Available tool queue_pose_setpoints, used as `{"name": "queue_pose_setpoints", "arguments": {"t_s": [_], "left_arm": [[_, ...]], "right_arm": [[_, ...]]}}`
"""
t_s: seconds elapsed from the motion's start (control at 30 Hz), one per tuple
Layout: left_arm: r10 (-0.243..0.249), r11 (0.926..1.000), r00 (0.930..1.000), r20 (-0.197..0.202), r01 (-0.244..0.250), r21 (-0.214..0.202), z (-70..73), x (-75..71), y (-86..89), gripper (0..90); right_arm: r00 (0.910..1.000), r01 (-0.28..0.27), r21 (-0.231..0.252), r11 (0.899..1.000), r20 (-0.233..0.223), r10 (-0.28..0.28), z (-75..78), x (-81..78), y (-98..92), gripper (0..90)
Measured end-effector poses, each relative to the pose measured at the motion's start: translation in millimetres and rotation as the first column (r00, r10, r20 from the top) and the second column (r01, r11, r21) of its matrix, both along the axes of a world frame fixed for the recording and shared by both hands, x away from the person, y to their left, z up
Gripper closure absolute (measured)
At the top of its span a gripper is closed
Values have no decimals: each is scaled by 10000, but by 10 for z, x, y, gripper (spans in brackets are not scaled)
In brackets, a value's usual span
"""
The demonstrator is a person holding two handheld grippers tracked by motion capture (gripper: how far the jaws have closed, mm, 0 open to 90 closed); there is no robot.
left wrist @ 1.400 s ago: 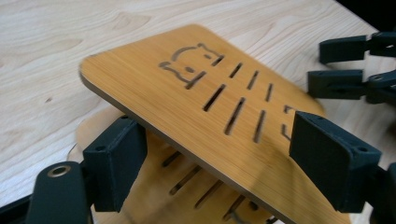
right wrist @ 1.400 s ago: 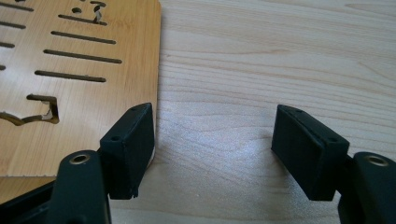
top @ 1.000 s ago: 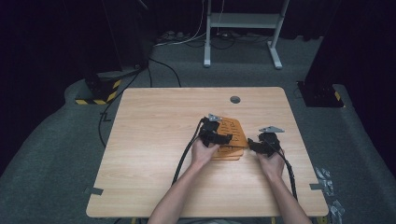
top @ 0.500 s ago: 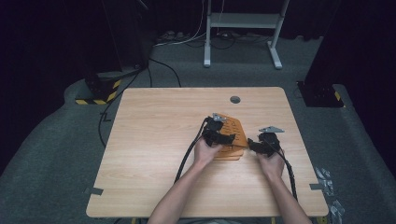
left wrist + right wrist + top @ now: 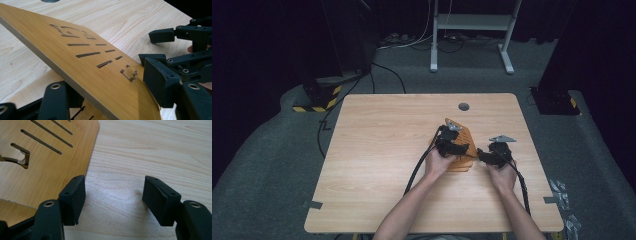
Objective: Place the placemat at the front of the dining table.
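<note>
Bamboo panels: two orange-brown slotted panels (image 5: 460, 142), stacked; the upper one (image 5: 100, 72) is tilted, one edge lifted off the lower one (image 5: 86, 116), which lies flat beneath the left tongs.
Cut-outs in upper panel: five straight slots in the left gripper view, one curved outline above them, one notched opening (image 5: 129, 73) near the edge closest to the right tongs.
Position of panels: between the two tongs, on the right half of the table (image 5: 377, 165), directly ahead of the left tongs and just to the left of the right tongs.
Left tongs (image 5: 453, 147): one; jaws straddle the raised panel, one below its edge and one at its far side; they have just been closing with the panel between them; whether the pads press it, I cannot tell.
Right tongs (image 5: 493, 154): one; jaws spread wide, nothing between them but bare tabletop; left jaw just beside the panel's corner (image 5: 45, 170).
Hands: two, one on each tongs, forearms entering from the near table edge.
Cables: two, one trailing back from each tongs.
Table hole: one round grey grommet (image 5: 463, 106), well beyond both tongs.
</note>
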State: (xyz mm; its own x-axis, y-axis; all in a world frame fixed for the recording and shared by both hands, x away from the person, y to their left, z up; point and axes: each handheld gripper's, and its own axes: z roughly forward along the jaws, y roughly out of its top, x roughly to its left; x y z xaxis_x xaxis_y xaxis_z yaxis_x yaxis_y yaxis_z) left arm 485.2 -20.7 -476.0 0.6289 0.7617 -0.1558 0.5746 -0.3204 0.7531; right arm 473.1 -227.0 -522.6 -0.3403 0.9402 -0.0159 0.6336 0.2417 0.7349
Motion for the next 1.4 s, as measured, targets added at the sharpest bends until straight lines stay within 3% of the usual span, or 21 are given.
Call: {"name": "queue_pose_setpoints", "arguments": {"t_s": [0.27, 0.5, 0.67, 0.9, 0.97, 1.4], "left_arm": [[-140, 9998, 9999, 55, 140, 132, -4, 9, -65, 453], [-190, 9996, 9993, -322, 184, -193, 9, 36, -56, 548], [-140, 9995, 9996, -233, 134, -272, 16, 26, -69, 591], [-199, 9991, 9995, -246, 190, -368, 31, 14, -79, 635], [-137, 9992, 9995, -288, 126, -383, 36, 10, -86, 643], [53, 9953, 9992, -405, -92, -967, 80, 1, -132, 759]], "right_arm": [[10000, -23, 11, 10000, 1, 23, 0, -2, 2, 353], [9999, -165, -153, 9997, -50, 164, 7, -14, -1, 353], [9996, -185, -361, 9992, 209, 193, 0, -26, 16, 352], [10000, -93, -233, 9997, -2, 93, 8, -29, 14, 337], [9999, -60, -267, 9996, 144, 64, 0, -27, 19, 337], [9994, -289, -488, 9984, 152, 297, 10, -63, 35, 337]]}}
